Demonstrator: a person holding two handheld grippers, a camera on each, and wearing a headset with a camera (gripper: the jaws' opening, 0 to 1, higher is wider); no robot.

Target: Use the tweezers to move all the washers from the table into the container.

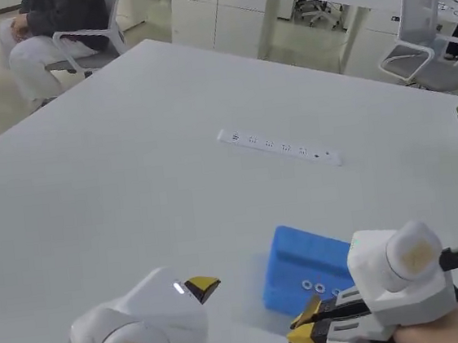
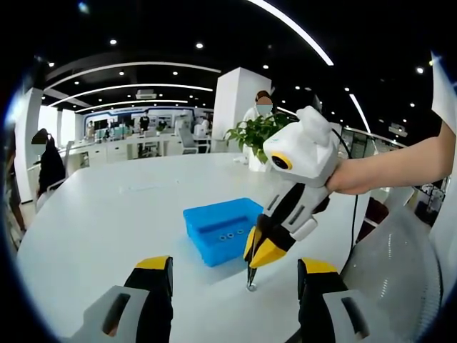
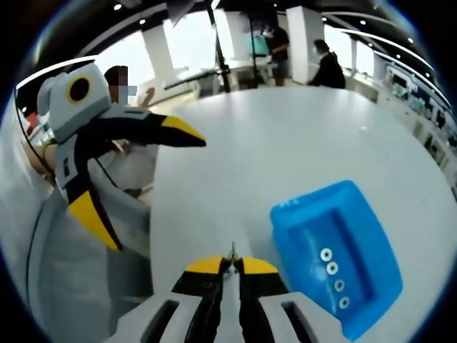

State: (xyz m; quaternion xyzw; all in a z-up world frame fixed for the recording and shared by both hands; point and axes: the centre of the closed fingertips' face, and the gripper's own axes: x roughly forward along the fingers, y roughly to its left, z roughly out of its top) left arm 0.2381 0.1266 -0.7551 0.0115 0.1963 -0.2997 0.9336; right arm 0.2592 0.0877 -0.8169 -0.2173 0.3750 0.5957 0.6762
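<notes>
Blue container (image 1: 289, 240) flat on white desk (image 1: 133, 190), toward near edge, right of middle; shallow rectangular tray, rounded corners, raised rim. Inside, four washers (image 3: 332, 269): small, silver, flat rings with dark holes, laid in a short line along the tray floor, close together, not stacked. Four legible in right gripper view, three in head view. Right gripper (image 3: 233, 266) just beside the container's near side, held in a hand (image 1: 438, 331); yellow-tipped jaws pinched together on thin metal tweezers (image 2: 251, 275), clamped between them and pointing down at the desk. Tweezer tip at or just above the desk surface beside the container; too small to tell whether anything sits in the tip. Left gripper (image 2: 234, 266) low over the near edge, left of the container; jaws spread wide, nothing between them. White power strip (image 1: 278, 146) lying across the desk's middle, well apart from the container.
</notes>
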